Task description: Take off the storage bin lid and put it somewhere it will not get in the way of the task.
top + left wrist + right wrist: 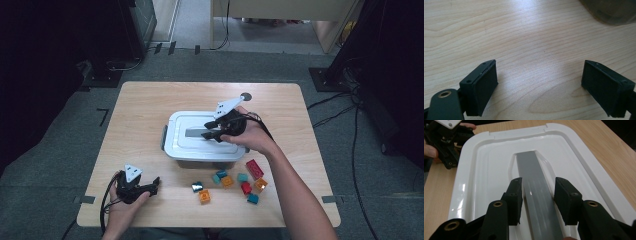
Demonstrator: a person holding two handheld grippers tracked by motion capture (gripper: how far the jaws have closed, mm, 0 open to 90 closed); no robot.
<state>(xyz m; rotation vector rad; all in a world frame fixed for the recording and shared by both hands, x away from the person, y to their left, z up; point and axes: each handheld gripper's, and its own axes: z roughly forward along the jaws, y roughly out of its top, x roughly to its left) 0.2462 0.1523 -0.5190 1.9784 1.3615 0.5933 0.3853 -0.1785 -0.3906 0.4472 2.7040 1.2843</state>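
The right claw (537, 202) is straddling the grey handle (534, 182) of the closed lid (486, 170), pads not clearly gripping; the lid is yet to come off. The left claw (539, 87) is resting spread on the desk (524, 37).

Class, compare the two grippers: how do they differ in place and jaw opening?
The left gripper rests low on the bare table; the right gripper is over the box lid. The left's jaws stand wide with nothing between; the right's are narrower, either side of the grey handle. Both are black and hand-held.
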